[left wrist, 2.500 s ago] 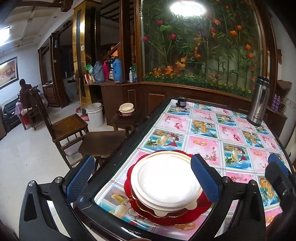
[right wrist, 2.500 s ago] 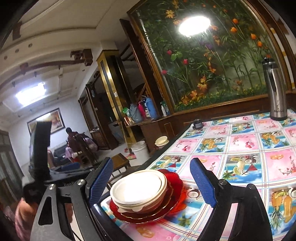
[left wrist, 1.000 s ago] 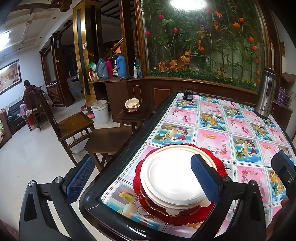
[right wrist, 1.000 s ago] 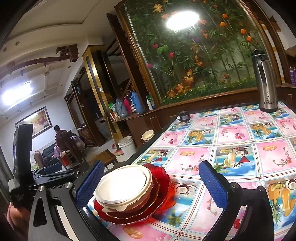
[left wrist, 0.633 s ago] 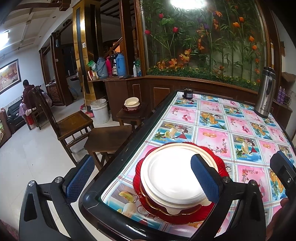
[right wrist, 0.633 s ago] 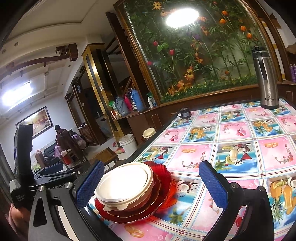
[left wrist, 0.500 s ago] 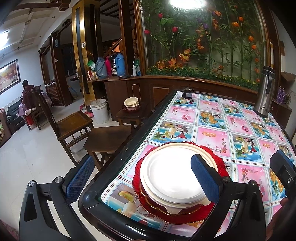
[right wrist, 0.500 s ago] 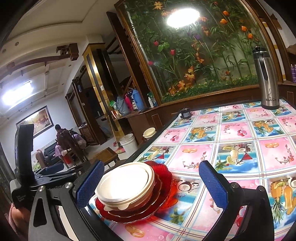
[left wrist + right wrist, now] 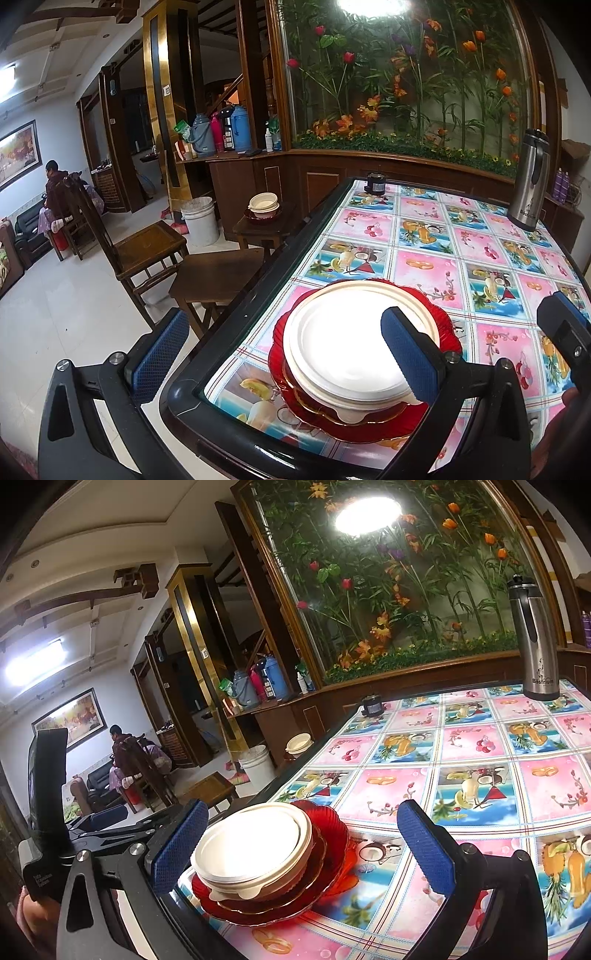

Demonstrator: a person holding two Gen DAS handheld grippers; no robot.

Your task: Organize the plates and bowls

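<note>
A stack of white plates [image 9: 354, 350] rests on red glass plates [image 9: 448, 325] at the near left corner of the table [image 9: 255, 284]. My left gripper [image 9: 284, 350] is open and straddles that corner, its right finger over the stack's near right edge and its left finger off the table. In the right wrist view the white plates [image 9: 251, 845] on the red plates [image 9: 332, 849] lie between the fingers of my open right gripper [image 9: 303, 851], which holds nothing. A second small stack of bowls [image 9: 263, 206] sits on a low stool beyond the table.
A steel thermos [image 9: 528, 184] stands at the table's far right and a small dark jar [image 9: 375, 182] at its far edge. A wooden stool [image 9: 218, 273], a chair [image 9: 147, 243] and a white bucket [image 9: 199, 221] stand left of the table. A person [image 9: 55, 188] sits far left.
Since 2.5 s ago the right gripper's fingers have spread wider and the left view has shifted, bringing the stack further right. Over the last half second nothing visibly moves.
</note>
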